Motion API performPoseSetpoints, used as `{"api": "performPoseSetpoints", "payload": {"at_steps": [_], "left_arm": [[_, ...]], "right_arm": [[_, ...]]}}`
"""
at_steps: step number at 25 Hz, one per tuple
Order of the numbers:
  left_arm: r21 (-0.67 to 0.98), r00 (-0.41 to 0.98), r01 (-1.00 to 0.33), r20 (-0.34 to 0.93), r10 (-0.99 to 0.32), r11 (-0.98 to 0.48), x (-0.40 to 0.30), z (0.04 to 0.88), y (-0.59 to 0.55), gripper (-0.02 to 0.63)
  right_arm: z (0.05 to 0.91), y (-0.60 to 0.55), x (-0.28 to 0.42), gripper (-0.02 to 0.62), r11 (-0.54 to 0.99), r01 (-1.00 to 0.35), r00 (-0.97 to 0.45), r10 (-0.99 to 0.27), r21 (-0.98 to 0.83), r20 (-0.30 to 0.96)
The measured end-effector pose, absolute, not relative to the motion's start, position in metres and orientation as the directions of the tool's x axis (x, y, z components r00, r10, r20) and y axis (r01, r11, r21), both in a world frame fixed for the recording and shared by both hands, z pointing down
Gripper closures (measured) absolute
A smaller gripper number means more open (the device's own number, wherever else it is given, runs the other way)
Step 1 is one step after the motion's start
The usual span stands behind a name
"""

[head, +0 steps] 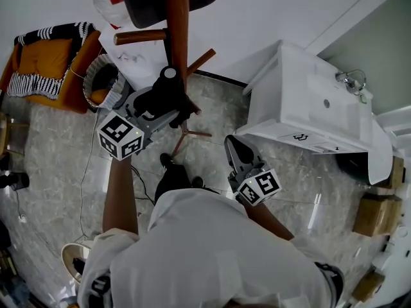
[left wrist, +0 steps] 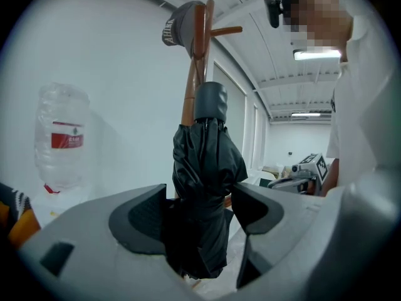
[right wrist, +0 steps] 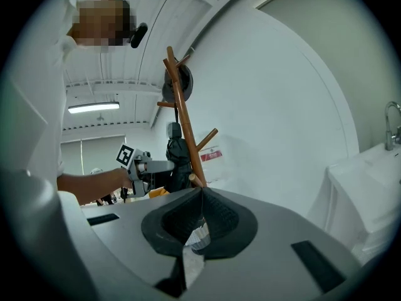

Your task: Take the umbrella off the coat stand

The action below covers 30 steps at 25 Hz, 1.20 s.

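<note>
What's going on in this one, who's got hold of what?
A person stands at a wooden coat stand with a handheld gripper in each hand. The left gripper has its fingers spread either side of the folded black umbrella, which hangs against the stand's pole. They do not look clamped on it, so the umbrella is not yet taken off. The right gripper is shut and empty, held off to the side.

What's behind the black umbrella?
The brown wooden coat stand pole rises right behind the umbrella, with a white wall further back. The umbrella covers whatever it hangs from, so that can't be seen.
</note>
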<state>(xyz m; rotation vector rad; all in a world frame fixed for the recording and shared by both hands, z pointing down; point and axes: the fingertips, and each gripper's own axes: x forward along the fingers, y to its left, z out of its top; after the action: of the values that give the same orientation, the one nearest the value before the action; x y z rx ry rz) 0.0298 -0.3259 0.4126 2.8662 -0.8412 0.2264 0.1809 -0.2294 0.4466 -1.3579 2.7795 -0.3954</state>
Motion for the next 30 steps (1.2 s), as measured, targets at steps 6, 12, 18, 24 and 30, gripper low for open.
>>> {"api": "performPoseSetpoints", "payload": {"at_steps": [6, 12, 18, 24, 30], "left_arm": [[0.104, 0.824, -0.547, 0.241, -0.512, -0.831, 0.031, 0.419, -0.332, 0.287], [0.09, 0.806, -0.577, 0.223, -0.548, -0.812, 0.033, 0.422, -0.336, 0.288], [0.059, 0.799, -0.589, 0.187, -0.571, -0.806, 0.04, 0.419, -0.335, 0.36], [0.057, 0.784, -0.611, 0.188, -0.592, -0.79, 0.038, 0.417, -0.329, 0.373], [0.055, 0.771, -0.63, 0.156, -0.617, -0.774, 0.03, 0.403, -0.32, 0.38]], "right_arm": [[0.458, -0.226, 0.2, 0.58, 0.543, -0.801, -0.582, -0.804, -0.253, 0.117], [0.468, -0.208, 0.208, 0.58, 0.5, -0.813, -0.552, -0.824, -0.297, 0.123], [0.469, -0.188, 0.222, 0.58, 0.463, -0.834, -0.514, -0.85, -0.302, 0.117], [0.46, -0.185, 0.23, 0.58, 0.453, -0.84, -0.5, -0.86, -0.299, 0.099], [0.457, -0.178, 0.219, 0.58, 0.482, -0.821, -0.53, -0.843, -0.308, 0.094]]}}
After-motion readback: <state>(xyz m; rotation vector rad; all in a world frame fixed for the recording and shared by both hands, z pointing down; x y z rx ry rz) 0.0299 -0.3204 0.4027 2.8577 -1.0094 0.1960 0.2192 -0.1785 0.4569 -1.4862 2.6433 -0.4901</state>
